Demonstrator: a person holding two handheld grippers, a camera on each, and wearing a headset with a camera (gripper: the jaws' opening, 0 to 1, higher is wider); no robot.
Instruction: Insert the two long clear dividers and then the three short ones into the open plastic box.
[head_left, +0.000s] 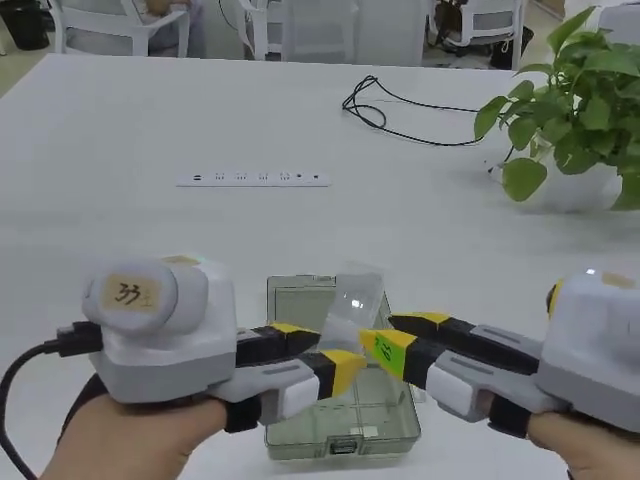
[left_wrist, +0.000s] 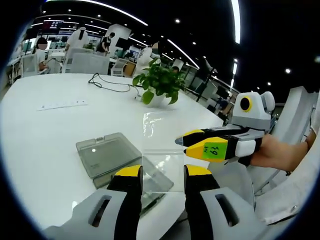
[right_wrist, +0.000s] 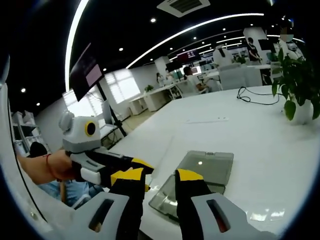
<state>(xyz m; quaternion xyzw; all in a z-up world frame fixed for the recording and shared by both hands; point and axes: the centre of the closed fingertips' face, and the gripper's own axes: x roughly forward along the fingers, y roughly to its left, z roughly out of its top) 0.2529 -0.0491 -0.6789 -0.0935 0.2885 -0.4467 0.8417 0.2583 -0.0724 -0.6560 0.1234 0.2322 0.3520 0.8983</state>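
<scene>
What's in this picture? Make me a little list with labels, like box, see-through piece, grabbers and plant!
box: open plastic box on the white table, its lid lying flat behind it
divider: clear divider up in the air over the box
left gripper: tips at the divider, grip unclear
right gripper: tips at the divider, grip unclear
plant: potted plant, far right
other things: power strip, black cable

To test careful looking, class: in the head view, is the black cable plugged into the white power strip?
No: the black cable lies looped well apart from the white power strip.
</scene>
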